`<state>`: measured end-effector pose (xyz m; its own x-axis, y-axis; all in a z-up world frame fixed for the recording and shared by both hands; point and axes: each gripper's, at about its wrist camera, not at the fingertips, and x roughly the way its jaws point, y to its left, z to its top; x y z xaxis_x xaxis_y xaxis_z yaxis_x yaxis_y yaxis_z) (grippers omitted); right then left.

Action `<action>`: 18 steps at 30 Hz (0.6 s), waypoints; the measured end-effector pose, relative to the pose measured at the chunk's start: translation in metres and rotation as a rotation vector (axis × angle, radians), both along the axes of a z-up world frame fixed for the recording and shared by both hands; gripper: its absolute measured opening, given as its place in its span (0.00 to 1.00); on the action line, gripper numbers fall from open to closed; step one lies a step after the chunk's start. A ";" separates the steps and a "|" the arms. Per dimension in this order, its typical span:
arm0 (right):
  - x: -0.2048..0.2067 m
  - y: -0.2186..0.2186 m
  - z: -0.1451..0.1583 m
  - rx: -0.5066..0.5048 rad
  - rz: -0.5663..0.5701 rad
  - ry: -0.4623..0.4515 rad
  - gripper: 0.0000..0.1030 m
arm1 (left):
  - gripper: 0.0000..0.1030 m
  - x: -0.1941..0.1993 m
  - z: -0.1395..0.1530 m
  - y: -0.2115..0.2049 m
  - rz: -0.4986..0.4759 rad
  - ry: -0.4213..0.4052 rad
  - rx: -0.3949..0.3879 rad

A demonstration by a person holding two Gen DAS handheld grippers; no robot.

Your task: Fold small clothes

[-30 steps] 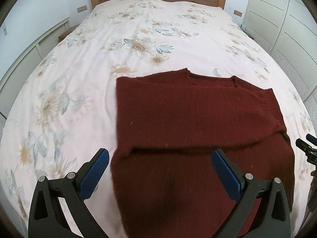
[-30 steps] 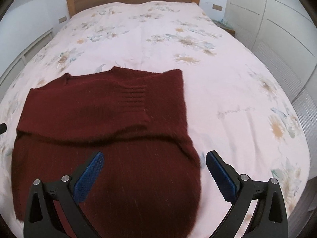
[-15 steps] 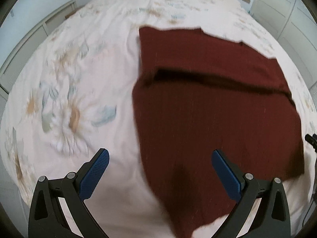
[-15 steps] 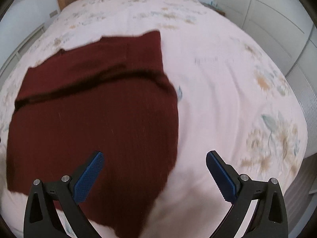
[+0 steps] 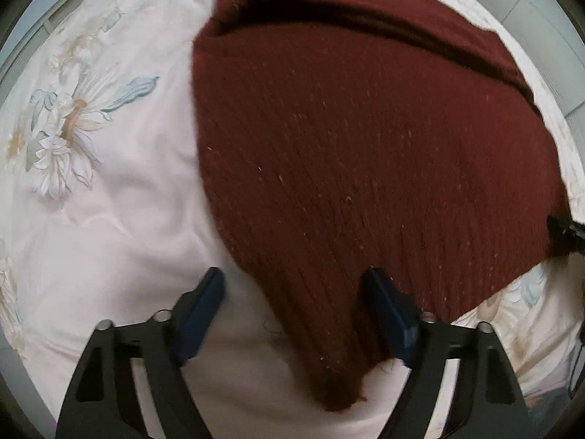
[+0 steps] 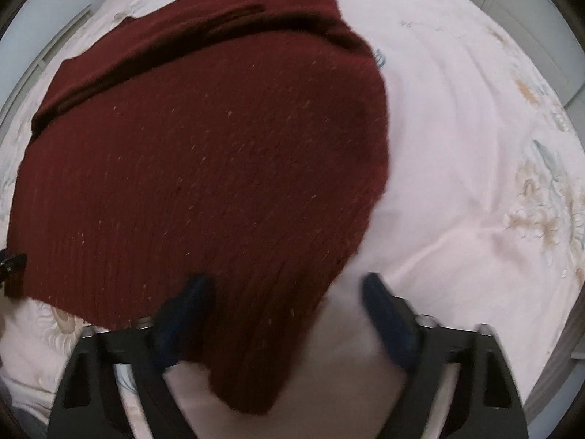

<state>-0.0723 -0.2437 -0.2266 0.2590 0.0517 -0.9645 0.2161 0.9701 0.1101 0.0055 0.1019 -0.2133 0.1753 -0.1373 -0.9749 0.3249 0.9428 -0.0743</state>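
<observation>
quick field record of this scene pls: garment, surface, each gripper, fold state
garment: dark red knit sweater, lying flat
surface: bed cover, pale with a flower print
left gripper: jaws just been closing, not yet pinching, astride the sweater's near left corner
right gripper: jaws just been closing, not yet pinching, astride the near right corner
fold state: far part already folded over; near hem unfolded

1. No text, label, brand, number or sign can be read in either wrist view.
2. The dark red sweater shows only plain knit.
3. The bedspread shows only printed flowers.
</observation>
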 end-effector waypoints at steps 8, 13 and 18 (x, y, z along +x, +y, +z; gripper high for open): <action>0.002 -0.006 0.014 0.098 -0.005 -0.004 0.12 | 0.10 0.001 0.012 -0.013 -0.060 0.042 -0.043; 0.004 -0.013 0.041 0.100 -0.022 -0.073 0.12 | 0.09 0.007 0.041 -0.016 -0.073 0.004 -0.079; 0.013 -0.023 0.078 0.117 -0.024 -0.165 0.12 | 0.09 0.032 0.080 -0.007 -0.042 -0.050 -0.158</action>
<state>-0.0597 -0.2665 -0.1487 0.4157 0.1526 -0.8966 0.2086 0.9436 0.2573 0.0375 0.0952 -0.1333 0.2137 -0.2962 -0.9309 0.3709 0.9062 -0.2032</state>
